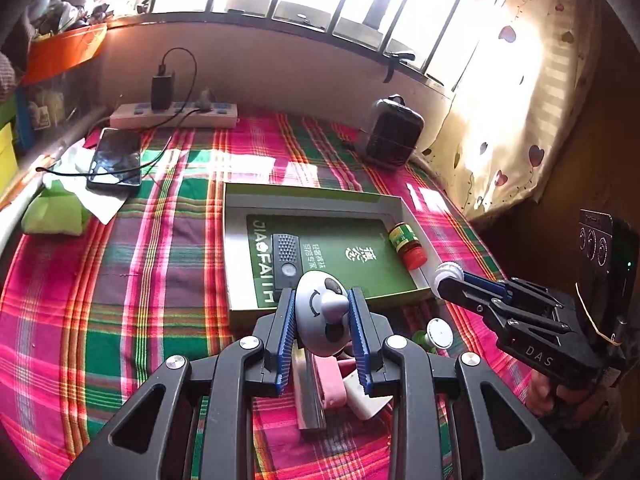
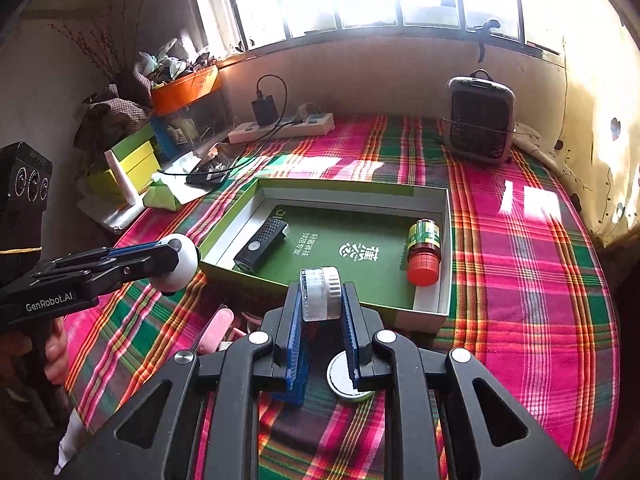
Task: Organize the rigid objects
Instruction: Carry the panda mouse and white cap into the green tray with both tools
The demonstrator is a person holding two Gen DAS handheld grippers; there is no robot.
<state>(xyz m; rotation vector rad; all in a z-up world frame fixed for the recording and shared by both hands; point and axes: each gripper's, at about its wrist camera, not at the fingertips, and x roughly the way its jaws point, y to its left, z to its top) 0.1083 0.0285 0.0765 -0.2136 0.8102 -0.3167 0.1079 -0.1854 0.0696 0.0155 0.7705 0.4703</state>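
Mid-carry: left tool (image 1: pixel 322 312) clamped on grey-white round panda-face gadget (image 1: pixel 322 312), right tool (image 2: pixel 321 298) clamped on small clear white-capped jar (image 2: pixel 320 294), both above the plaid cloth at shallow green cardboard box (image 2: pixel 444 248)'s near edge; next, lower in clear of red-capped bottle (image 2: pixel 423 252) and black remote (image 2: pixel 260 250).

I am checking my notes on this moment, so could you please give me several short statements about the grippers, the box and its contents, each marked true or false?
1. The left gripper holds a round panda toy. True.
2. The right gripper is open and holds nothing. False: it is shut on a small clear jar.
3. A red-capped bottle lies in the box. True.
4. The black remote lies on the cloth outside the box. False: it lies inside the box.
5. The phone is in the box. False: it lies on the plaid cloth near the power strip.
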